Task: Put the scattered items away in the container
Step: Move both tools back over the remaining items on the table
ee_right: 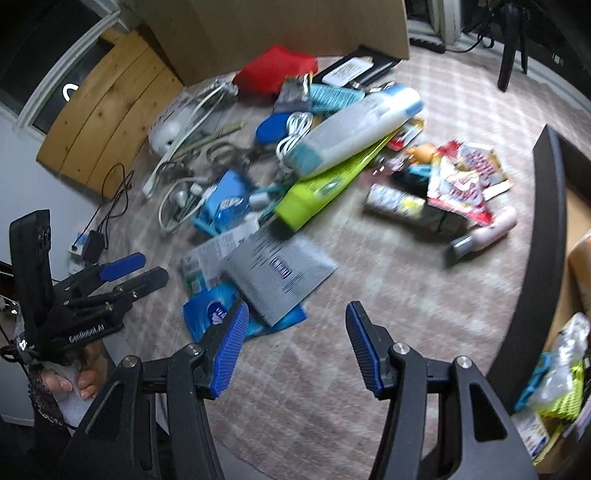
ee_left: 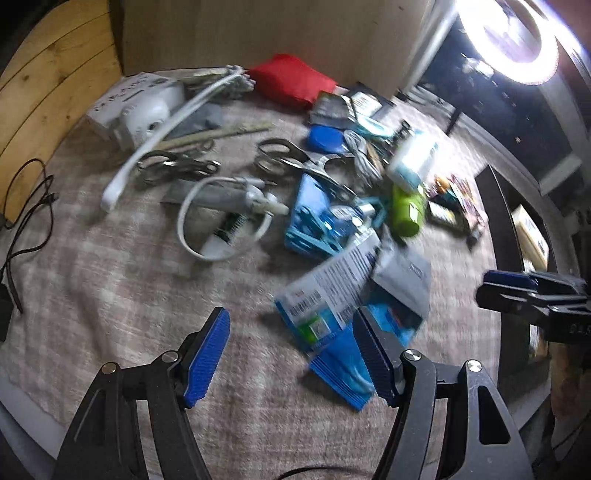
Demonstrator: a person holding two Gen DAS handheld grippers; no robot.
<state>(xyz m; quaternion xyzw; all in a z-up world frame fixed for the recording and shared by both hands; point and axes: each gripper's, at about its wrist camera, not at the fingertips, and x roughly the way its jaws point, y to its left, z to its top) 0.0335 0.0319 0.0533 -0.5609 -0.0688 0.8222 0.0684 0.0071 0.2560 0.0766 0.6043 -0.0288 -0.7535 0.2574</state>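
Scattered items lie on a pale checked cloth (ee_left: 110,280). Near my open, empty left gripper (ee_left: 291,358) lie a blue packet (ee_left: 340,373), a white barcode leaflet (ee_left: 332,288) and a grey sachet (ee_left: 402,273). Farther off are scissors (ee_left: 288,158), a white cable loop (ee_left: 221,221), a lime green bottle (ee_left: 406,210) and a red pouch (ee_left: 291,81). My right gripper (ee_right: 295,350) is open and empty above bare cloth, beside the grey sachet (ee_right: 277,273) and blue packet (ee_right: 210,317). A dark-rimmed container (ee_right: 546,229) at the right edge holds several items.
A cardboard box wall (ee_right: 288,29) stands behind the pile. Snack packets (ee_right: 465,177) and a pink bottle (ee_right: 491,229) lie near the container. A white camera box (ee_left: 136,107) and black cables (ee_left: 29,206) sit at the left. A ring light (ee_left: 509,37) glares at upper right.
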